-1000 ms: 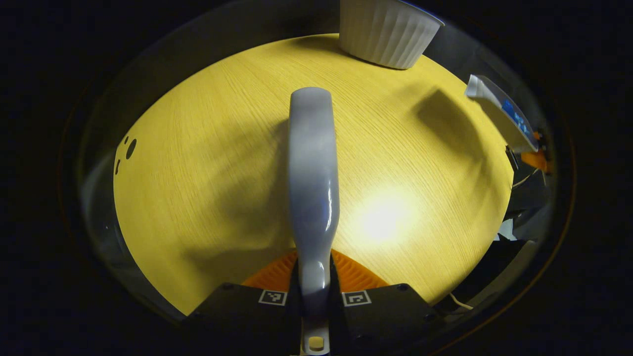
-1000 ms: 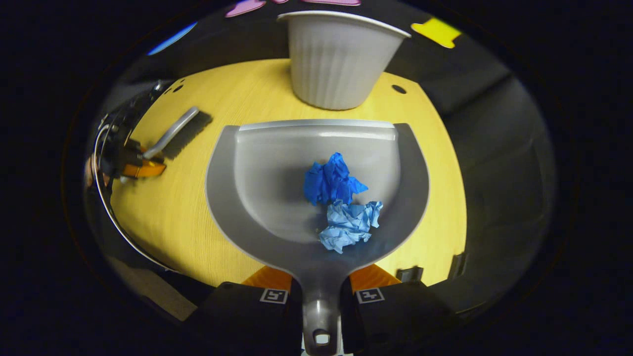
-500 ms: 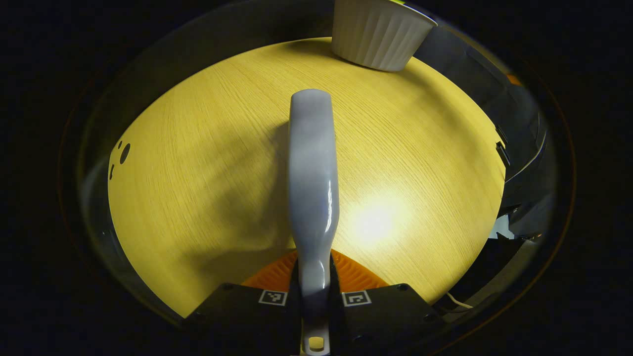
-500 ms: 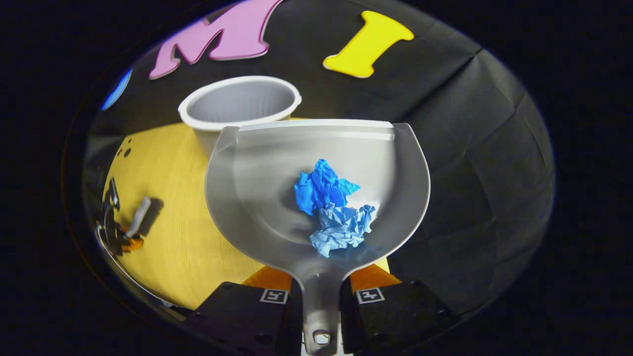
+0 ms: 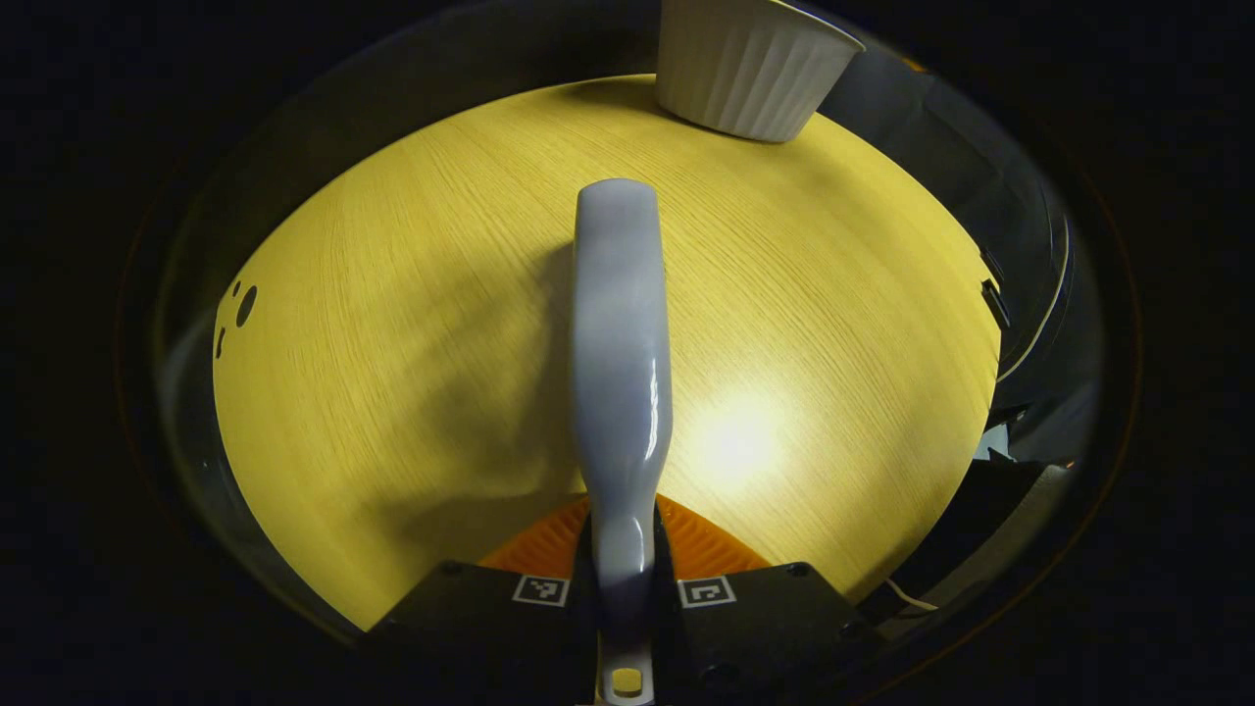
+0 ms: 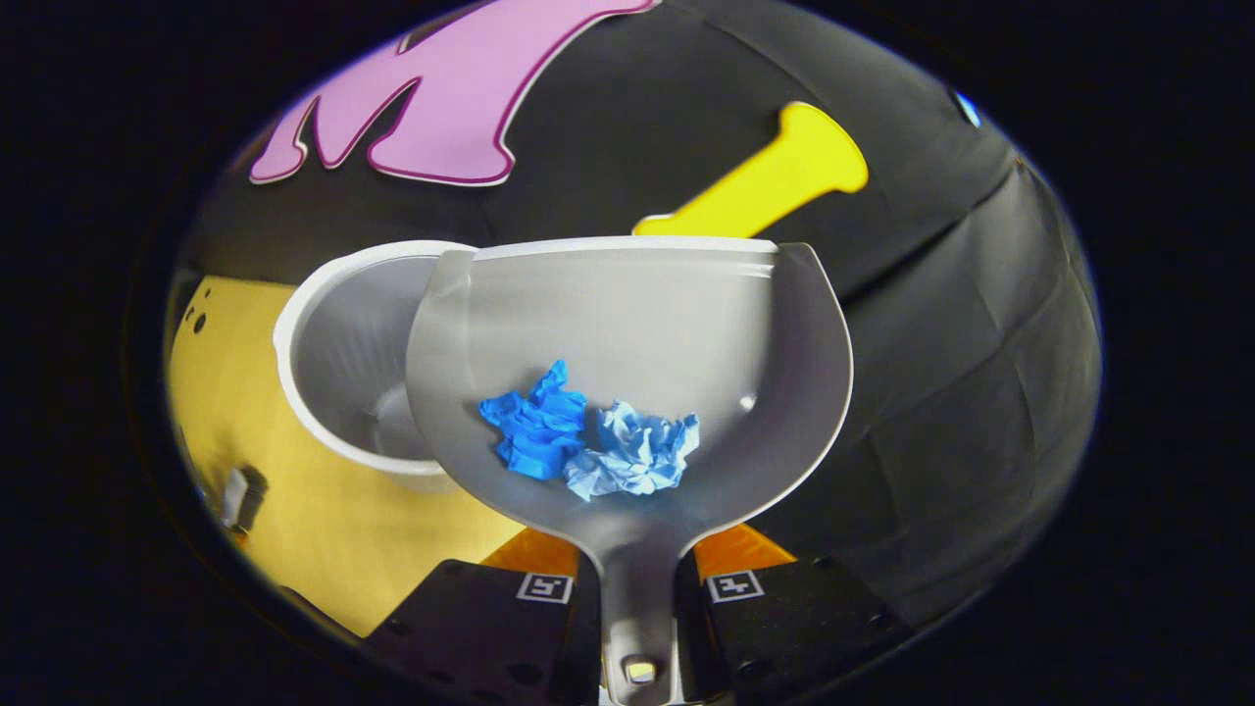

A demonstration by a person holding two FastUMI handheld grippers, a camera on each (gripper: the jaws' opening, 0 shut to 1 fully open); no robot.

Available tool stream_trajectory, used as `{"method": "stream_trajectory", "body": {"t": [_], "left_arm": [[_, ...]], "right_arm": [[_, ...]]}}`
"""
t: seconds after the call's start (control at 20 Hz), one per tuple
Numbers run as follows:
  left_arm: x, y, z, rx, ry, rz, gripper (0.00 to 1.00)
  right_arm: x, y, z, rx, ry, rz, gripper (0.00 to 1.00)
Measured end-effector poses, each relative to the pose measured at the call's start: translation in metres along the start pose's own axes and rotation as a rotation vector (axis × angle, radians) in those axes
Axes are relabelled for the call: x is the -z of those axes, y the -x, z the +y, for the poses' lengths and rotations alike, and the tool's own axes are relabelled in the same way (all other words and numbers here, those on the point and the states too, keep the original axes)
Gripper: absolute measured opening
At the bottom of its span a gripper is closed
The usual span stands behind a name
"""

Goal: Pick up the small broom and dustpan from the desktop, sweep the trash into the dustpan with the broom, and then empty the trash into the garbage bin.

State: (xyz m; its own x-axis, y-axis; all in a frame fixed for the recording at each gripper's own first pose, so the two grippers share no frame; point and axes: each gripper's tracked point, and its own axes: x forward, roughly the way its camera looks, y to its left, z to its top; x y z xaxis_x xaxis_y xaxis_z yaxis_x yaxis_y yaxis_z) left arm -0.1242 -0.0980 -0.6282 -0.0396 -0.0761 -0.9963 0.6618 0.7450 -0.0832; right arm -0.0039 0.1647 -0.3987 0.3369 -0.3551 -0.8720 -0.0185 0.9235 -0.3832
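Right gripper [image 6: 637, 588] is clamped on the handle of the grey dustpan [image 6: 627, 324], both fingers pressed against it, and the pan is held raised, partly overlapping the open mouth of the white garbage bin [image 6: 333, 363]. Two crumpled paper balls are counted inside the pan, one dark blue [image 6: 534, 431] and one pale blue [image 6: 632, 461], touching each other near the handle end. The pan's front lip is seen beyond the bin's right rim, against the black cloth wall. Left gripper [image 5: 624, 579] is closed on the handle of the one small broom [image 5: 620, 343], which is held low over the yellow desktop [image 5: 392, 343]. Bare wood lies all around the broom. One bin [image 5: 745, 64] stands at the desktop's far edge, well apart from the broom.
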Motion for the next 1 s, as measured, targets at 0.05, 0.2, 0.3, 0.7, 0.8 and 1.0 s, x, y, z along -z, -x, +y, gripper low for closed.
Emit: {"method": "stream_trajectory", "body": {"t": [0.05, 0.2, 0.3, 0.7, 0.8, 1.0], "left_arm": [[0.0, 0.0, 0.0, -0.001, 0.0, 0.0, 0.26], [0.0, 0.0, 0.0, -0.002, 0.002, 0.002, 0.26], [0.0, 0.0, 0.0, -0.002, 0.003, 0.002, 0.26], [-0.001, -0.001, 0.0, 0.001, -0.001, -0.003, 0.23], [-0.001, -0.001, -0.001, 0.001, -0.001, -0.003, 0.26], [-0.001, -0.001, 0.0, 0.004, -0.005, 0.001, 0.26]], "right_arm": [[0.002, 0.0, -0.001, 0.016, 0.032, -0.012, 0.35], [0.007, -0.004, -0.014, 0.091, 0.167, -0.073, 0.35], [0.005, -0.001, -0.029, 0.137, 0.267, -0.116, 0.35], [-0.009, 0.011, -0.048, 0.278, 0.562, -0.226, 0.35], [-0.018, 0.017, -0.05, 0.338, 0.666, -0.256, 0.34], [-0.038, 0.028, -0.047, 0.463, 0.898, -0.35, 0.34]]}}
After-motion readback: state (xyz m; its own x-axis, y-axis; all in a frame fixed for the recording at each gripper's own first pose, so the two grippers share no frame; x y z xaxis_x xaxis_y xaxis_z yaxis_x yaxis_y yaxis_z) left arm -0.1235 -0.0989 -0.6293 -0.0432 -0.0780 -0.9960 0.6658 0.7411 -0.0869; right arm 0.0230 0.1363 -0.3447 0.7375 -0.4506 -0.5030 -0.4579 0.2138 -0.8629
